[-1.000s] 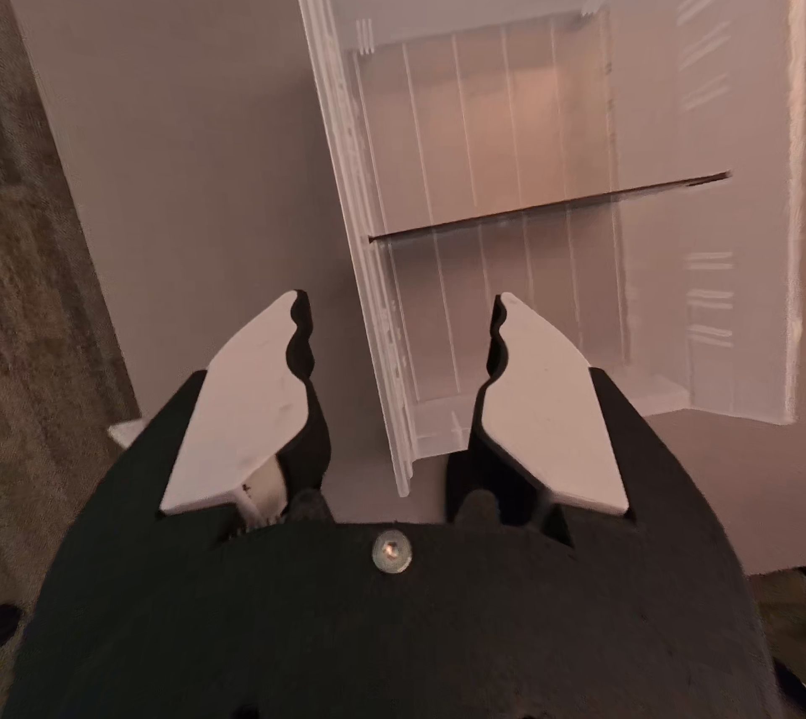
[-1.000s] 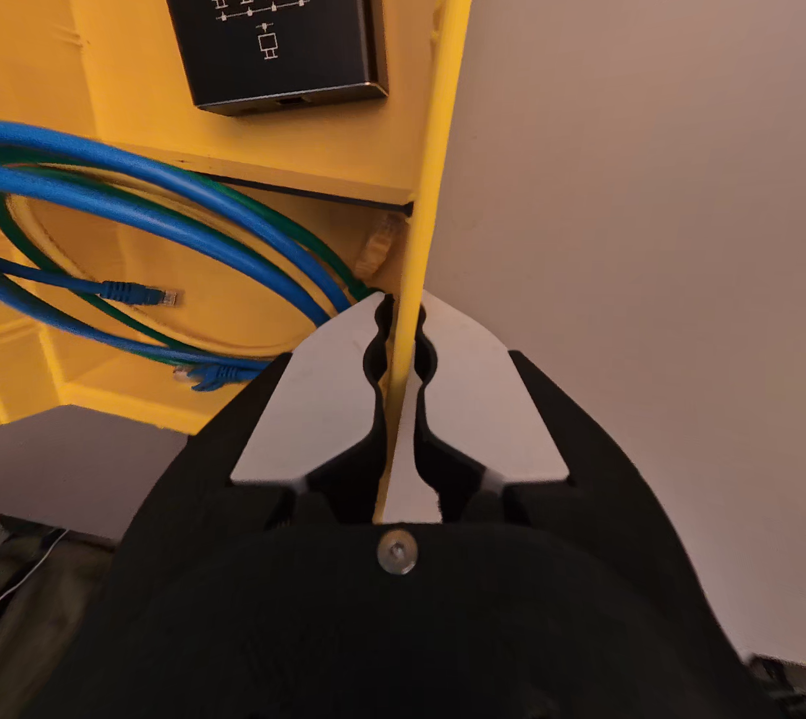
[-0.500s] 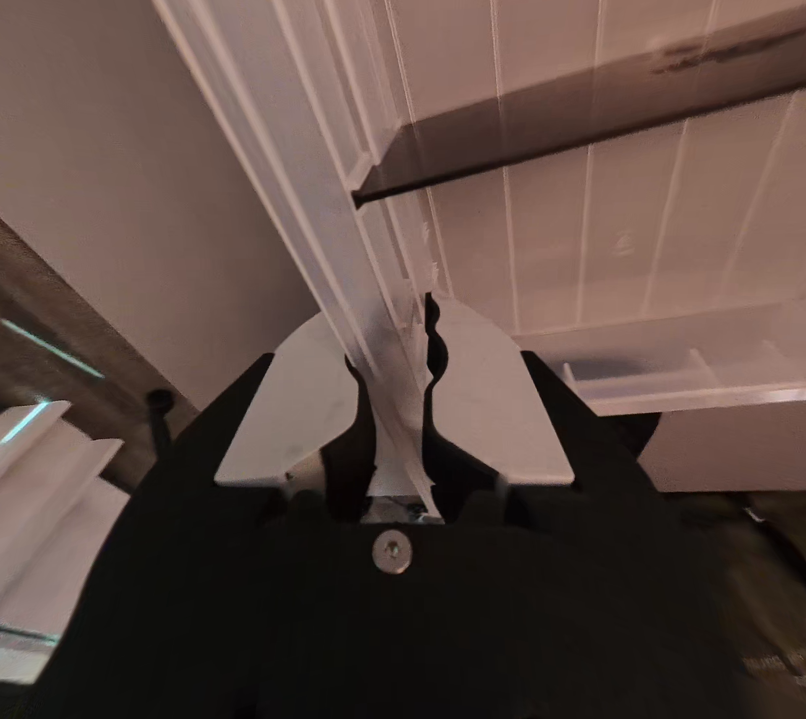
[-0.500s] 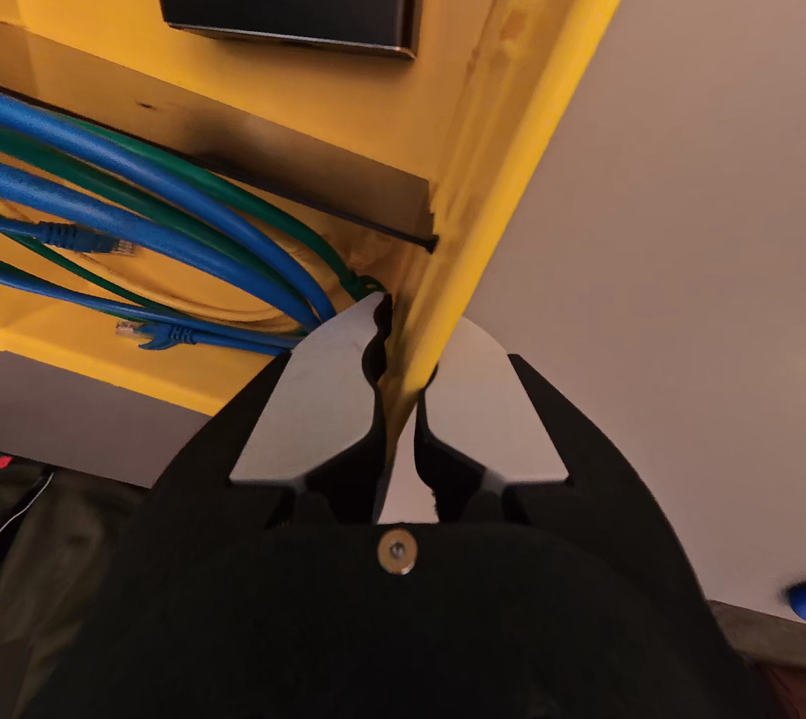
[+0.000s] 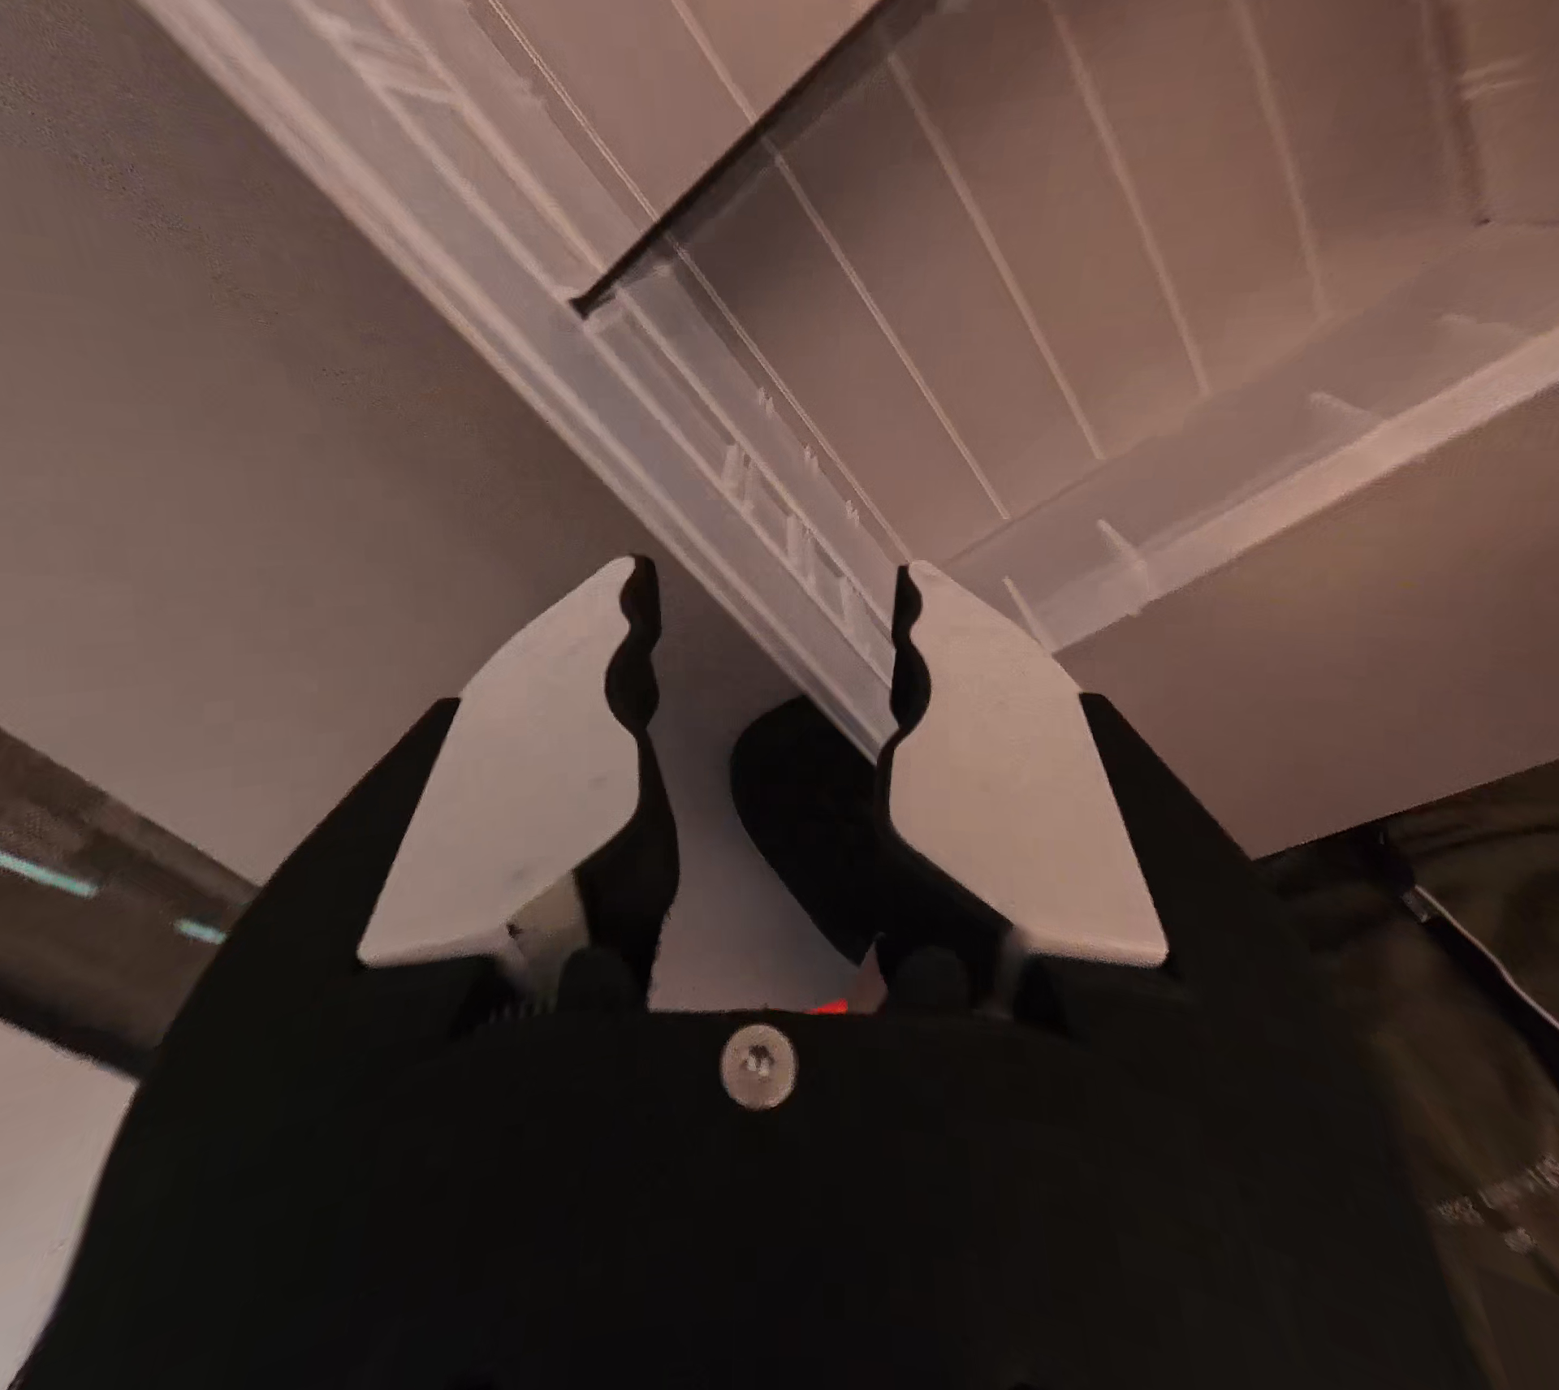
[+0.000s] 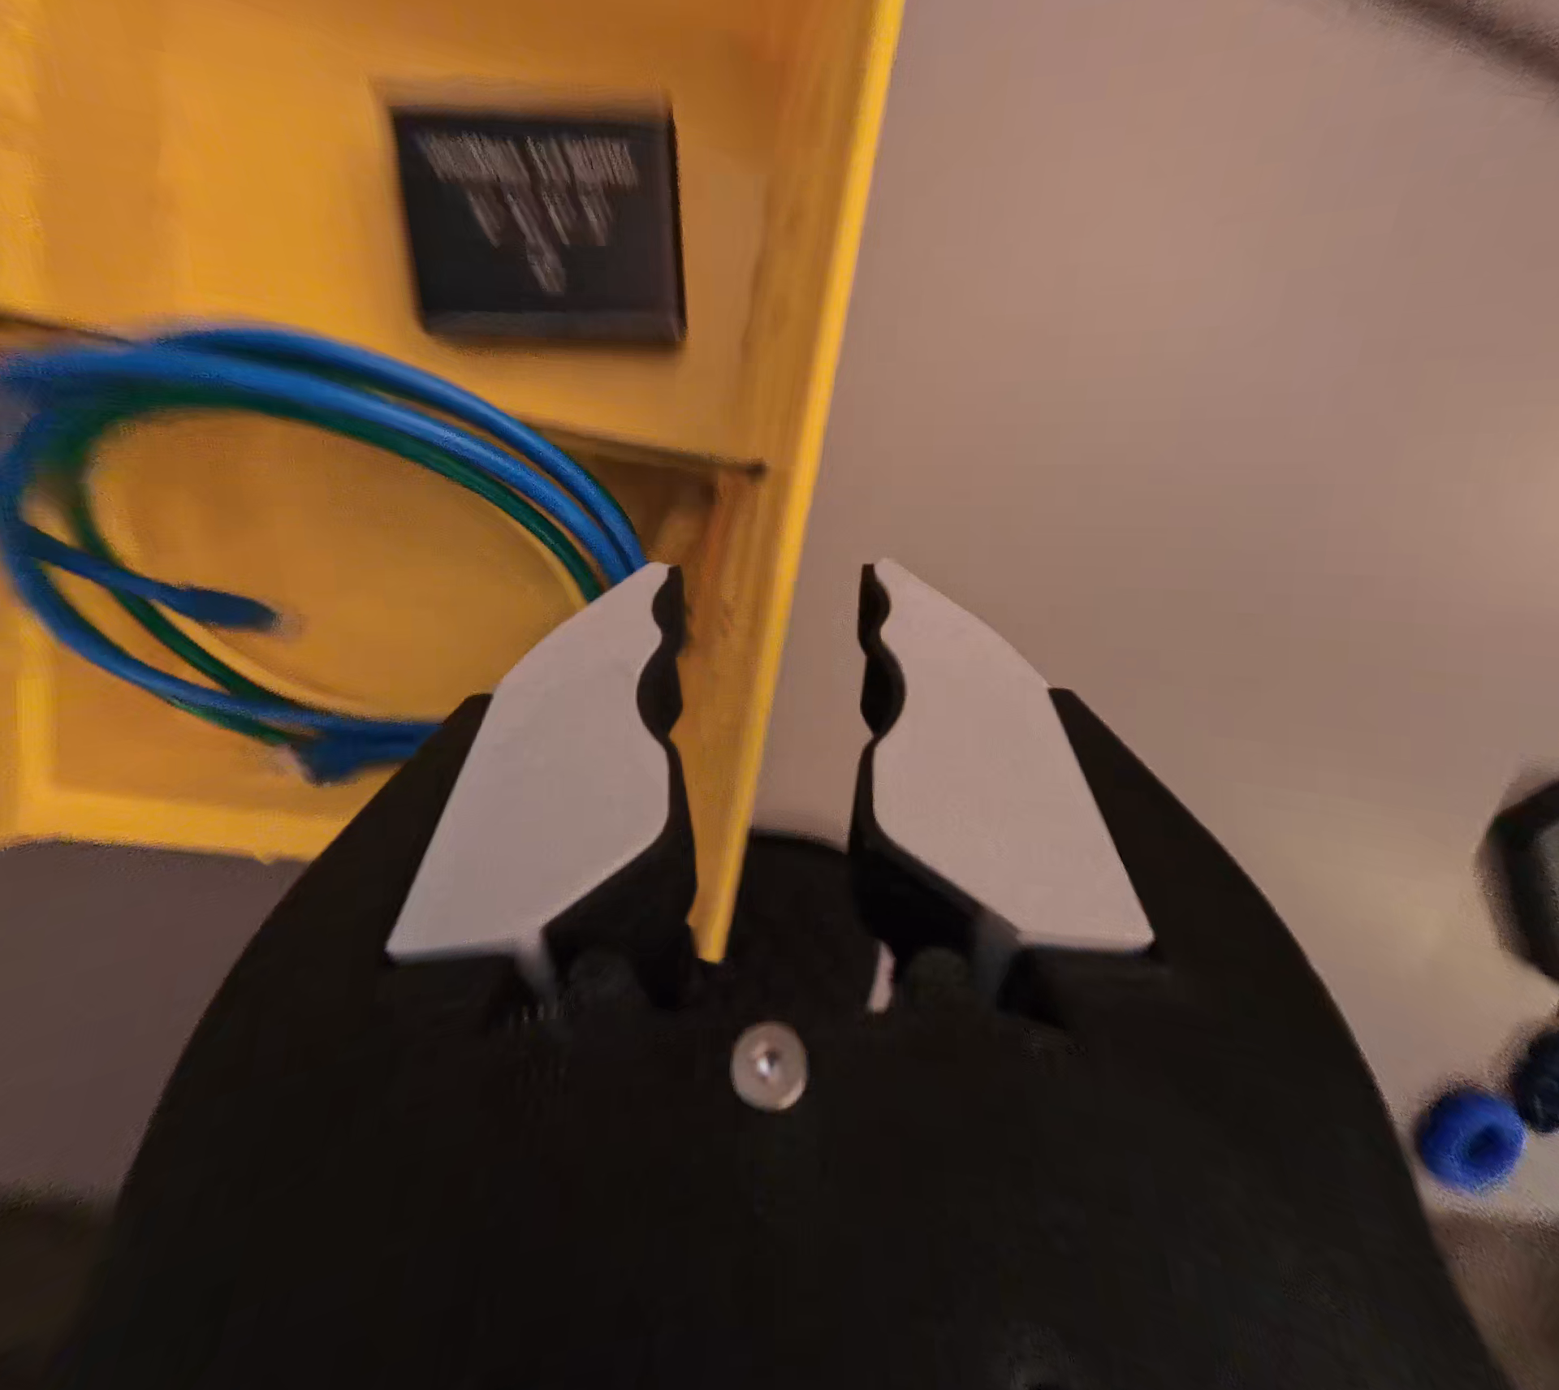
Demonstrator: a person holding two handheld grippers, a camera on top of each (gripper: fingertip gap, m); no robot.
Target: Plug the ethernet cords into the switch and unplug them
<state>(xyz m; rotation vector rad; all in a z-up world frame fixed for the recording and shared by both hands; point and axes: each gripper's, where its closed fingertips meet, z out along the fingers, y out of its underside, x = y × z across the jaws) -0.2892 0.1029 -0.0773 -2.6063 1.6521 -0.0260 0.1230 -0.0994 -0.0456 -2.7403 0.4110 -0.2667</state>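
We judge that no plugging has begun: both grippers stand at the bin walls, and the cords lie loose. Our right gripper (image 6: 766, 666) is spread wide, empty, straddling the right-hand wall of the yellow bin (image 6: 810, 506); the wall's edge runs up between the fingers, close against the left one and apart from the right. Our left gripper (image 5: 772, 662) is likewise wide and holds nothing, with the ribbed wall of a clear bin (image 5: 590, 303) slanting across the gap and meeting the right finger's inner face.

The switch (image 6: 544, 223), a small black box, sits in the far compartment of the yellow bin, beyond a divider. The ethernet cords (image 6: 278, 548), blue and green, coil in the near compartment, left of our right gripper; one blue plug (image 6: 228, 611) lies free inside the coil, another (image 6: 325, 759) near the front wall.

The next move, as we read it, calls for clearing the wall, swinging left into the near compartment, and pinching a plug squarely (the picture is blurred, so its latch side is beyond telling).

Only the right wrist view shows switch and cords, plus some blue objects (image 6: 1472, 1151) at the far right. The left wrist view shows the clear bin with its dark divider (image 5: 844, 101), seemingly empty.
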